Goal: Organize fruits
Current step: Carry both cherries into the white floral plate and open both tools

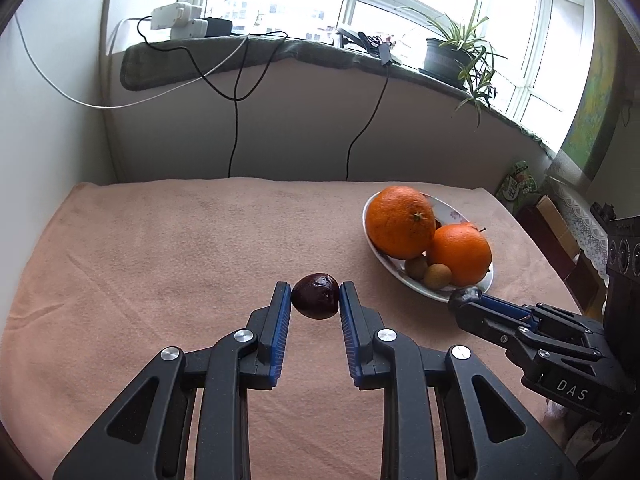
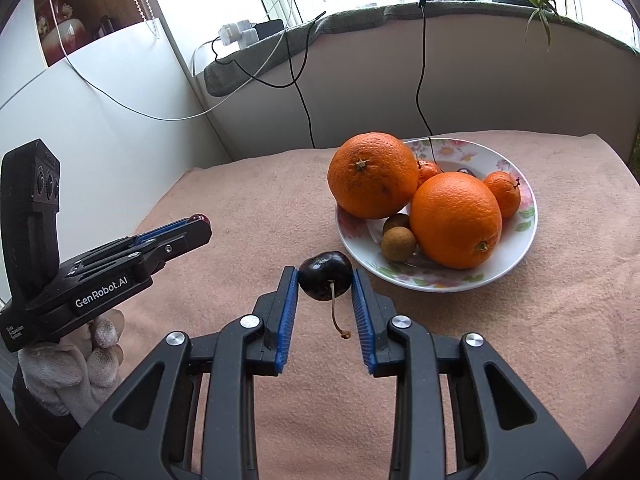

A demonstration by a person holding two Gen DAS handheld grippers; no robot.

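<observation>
Both wrist cams sat low and close over the pink tablecloth, angled down along their own fingers toward the windowsill. Left cam looked from the left, plate to its right; right cam faced the plate nearly head-on. Shared: plate, cloth, sill, each other's gripper.

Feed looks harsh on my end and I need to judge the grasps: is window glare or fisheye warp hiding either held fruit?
Left wrist view: the window is blown out white, the sill bows, yet the dark fruit in the left hand-held gripper stays sharp. Right wrist view: same backlight, and the cherry in the right hand-held gripper carries only small highlights.
</observation>
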